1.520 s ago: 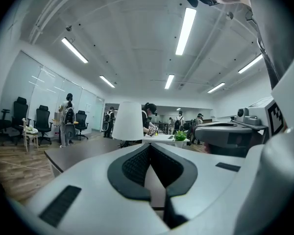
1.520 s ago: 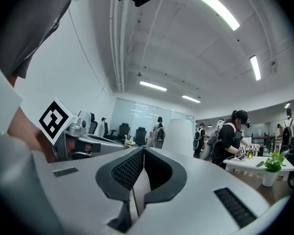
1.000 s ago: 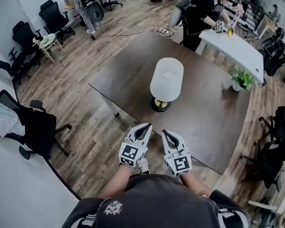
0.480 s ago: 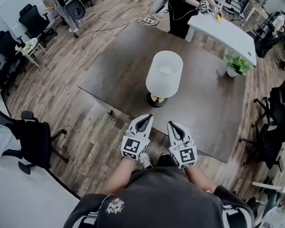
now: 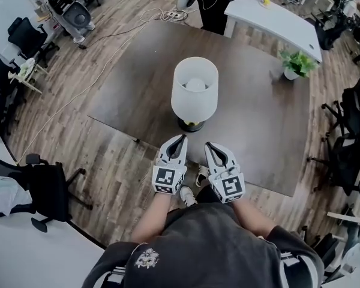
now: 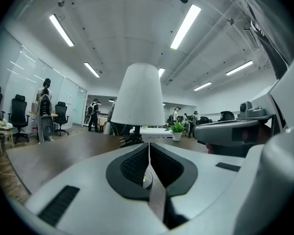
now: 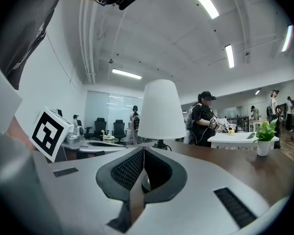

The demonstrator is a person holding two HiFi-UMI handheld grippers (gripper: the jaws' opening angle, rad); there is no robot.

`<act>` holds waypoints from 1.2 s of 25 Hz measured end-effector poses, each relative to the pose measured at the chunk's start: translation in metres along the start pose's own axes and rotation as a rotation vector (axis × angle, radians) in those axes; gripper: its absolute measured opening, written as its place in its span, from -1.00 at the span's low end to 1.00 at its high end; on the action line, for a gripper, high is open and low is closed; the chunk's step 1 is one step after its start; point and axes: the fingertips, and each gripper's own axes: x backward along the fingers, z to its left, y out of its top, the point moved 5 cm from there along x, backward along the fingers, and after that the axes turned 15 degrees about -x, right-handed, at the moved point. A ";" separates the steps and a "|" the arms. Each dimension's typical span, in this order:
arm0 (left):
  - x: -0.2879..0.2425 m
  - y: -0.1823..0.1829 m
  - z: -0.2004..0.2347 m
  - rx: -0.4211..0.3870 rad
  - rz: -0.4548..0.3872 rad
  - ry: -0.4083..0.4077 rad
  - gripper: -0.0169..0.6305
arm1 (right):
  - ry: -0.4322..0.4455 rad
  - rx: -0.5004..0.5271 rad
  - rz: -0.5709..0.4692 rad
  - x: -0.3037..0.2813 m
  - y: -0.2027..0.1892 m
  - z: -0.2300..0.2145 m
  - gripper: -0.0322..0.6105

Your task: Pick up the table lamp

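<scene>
**Lamp untouched: both grippers closed, just short of it**

I have the two tools side by side at the near edge of the table (image 5: 258, 119), both aimed roughly level at the lamp. The left gripper (image 5: 180, 138) has its jaws pressed together with nothing between them. The right gripper (image 5: 209, 144) is the same, pads meeting and empty.

The table lamp (image 5: 194, 89) stands upright on the dark tabletop almost dead ahead of both tips. Its white shade rises above each gripper's line of sight. Its base (image 5: 191, 125) sits near the tips and between the lines the two tools point along. I see a gap there and no contact on either side.

By my reading, none of the pickup is done yet. The lamp rests on its own base, square and undisturbed, and I am at the end of the approach. What remains is all of the actual handling:

- spread the jaws of at least one tool
- bring it in around the slim stem under the shade or against the base
- close firmly
- raise the lamp clear of the table without letting the top-heavy shade tip it
</scene>
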 end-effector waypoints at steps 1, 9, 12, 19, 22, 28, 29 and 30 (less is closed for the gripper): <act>-0.005 -0.003 0.000 -0.001 0.006 -0.002 -0.92 | -0.005 -0.007 0.000 -0.003 0.000 -0.004 -0.82; -0.036 -0.032 0.007 0.026 0.039 0.014 -0.68 | -0.038 -0.032 0.030 -0.030 -0.020 -0.038 -0.82; -0.053 -0.040 0.008 0.006 0.045 0.006 -0.58 | -0.048 -0.051 0.045 -0.037 -0.027 -0.050 -0.82; -0.097 -0.057 0.009 -0.017 0.063 -0.021 -0.29 | -0.075 -0.064 0.060 -0.046 -0.033 -0.074 -0.82; -0.109 -0.065 0.012 -0.007 0.074 -0.011 -0.23 | -0.066 -0.069 0.055 -0.047 -0.043 -0.081 -0.82; -0.134 -0.069 0.011 -0.037 0.082 -0.029 -0.23 | -0.054 -0.060 0.078 -0.049 -0.047 -0.090 -0.82; -0.137 -0.070 0.010 -0.039 0.081 -0.027 -0.22 | -0.053 -0.061 0.077 -0.050 -0.047 -0.091 -0.82; -0.139 -0.072 0.010 -0.042 0.082 -0.023 -0.22 | -0.054 -0.062 0.081 -0.050 -0.048 -0.091 -0.82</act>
